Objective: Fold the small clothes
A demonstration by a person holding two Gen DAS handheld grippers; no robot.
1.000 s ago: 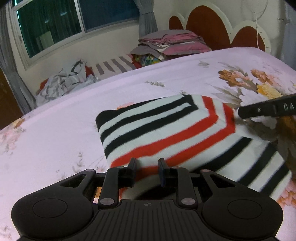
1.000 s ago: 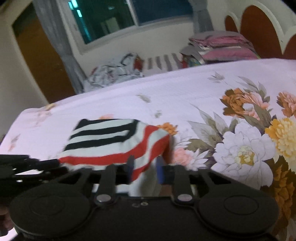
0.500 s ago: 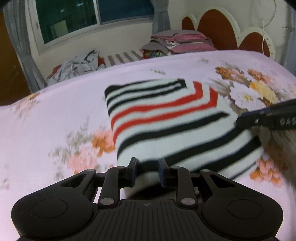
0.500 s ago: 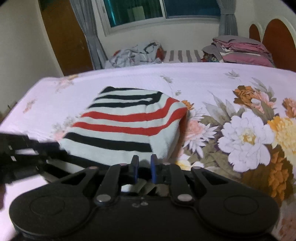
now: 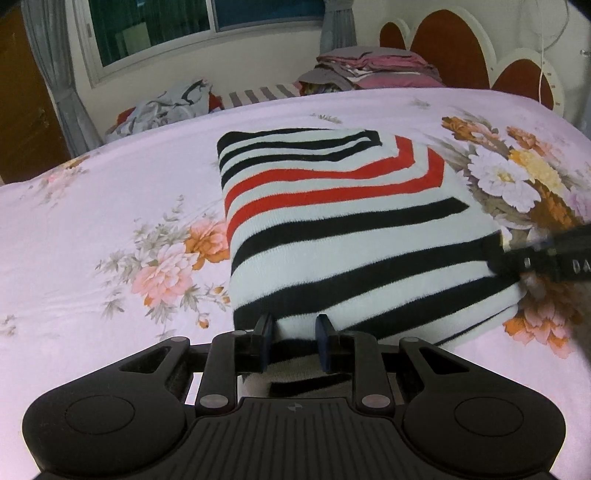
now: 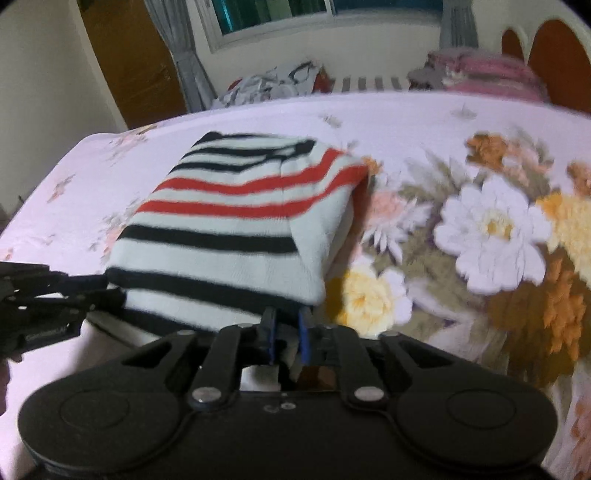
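A folded white sweater with black and red stripes (image 5: 332, 229) lies on the pink floral bed sheet (image 5: 110, 206). It also shows in the right wrist view (image 6: 236, 236). My left gripper (image 5: 293, 338) is shut on the sweater's near edge, cloth between its fingers. My right gripper (image 6: 286, 326) is shut on the sweater's near right corner. The right gripper's fingers (image 5: 535, 258) show at the sweater's right edge in the left wrist view. The left gripper (image 6: 55, 299) shows at the sweater's left side in the right wrist view.
A stack of folded pink and grey clothes (image 5: 373, 70) lies at the far edge of the bed. A crumpled grey and white pile (image 5: 166, 107) lies to its left. A brown and white headboard (image 5: 480, 55) stands at the right, a window (image 5: 184, 26) behind.
The sweater's raised near half has come down toward me over the last second and now lies flatter on the bed. Both grippers have stayed shut on its near edge.
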